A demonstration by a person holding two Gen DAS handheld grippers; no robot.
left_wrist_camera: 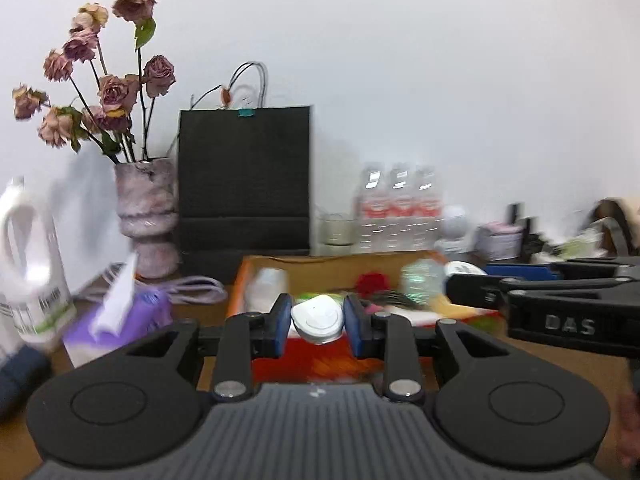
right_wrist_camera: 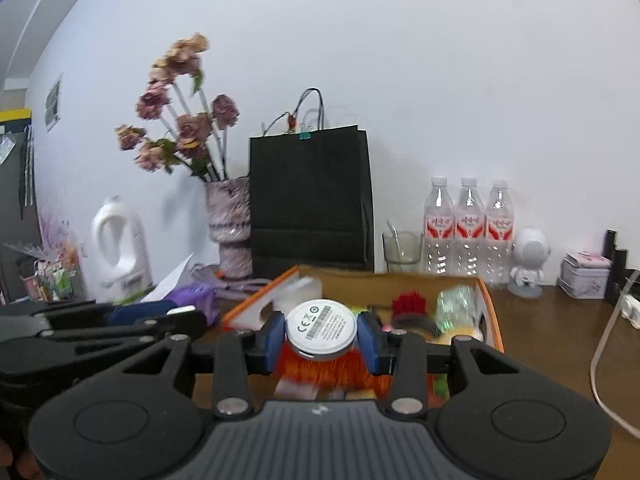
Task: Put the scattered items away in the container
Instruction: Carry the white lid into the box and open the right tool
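Against the white wall, the cardboard box (right_wrist_camera: 490, 300) lies just ahead of both clamped grippers, left gripper (left_wrist_camera: 318, 320) gripping a white gadget (left_wrist_camera: 318, 318), right gripper (right_wrist_camera: 322, 334) a round disc (right_wrist_camera: 321, 330).

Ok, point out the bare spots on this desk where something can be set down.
Bare wood lies right of the cardboard box, between it and the white cable, in front of the figurine and tin. The left is crowded: tissue pack, detergent jug, vase. The box itself looks full.

Plain white wall (right_wrist_camera: 440, 60), brown table (right_wrist_camera: 540, 320)
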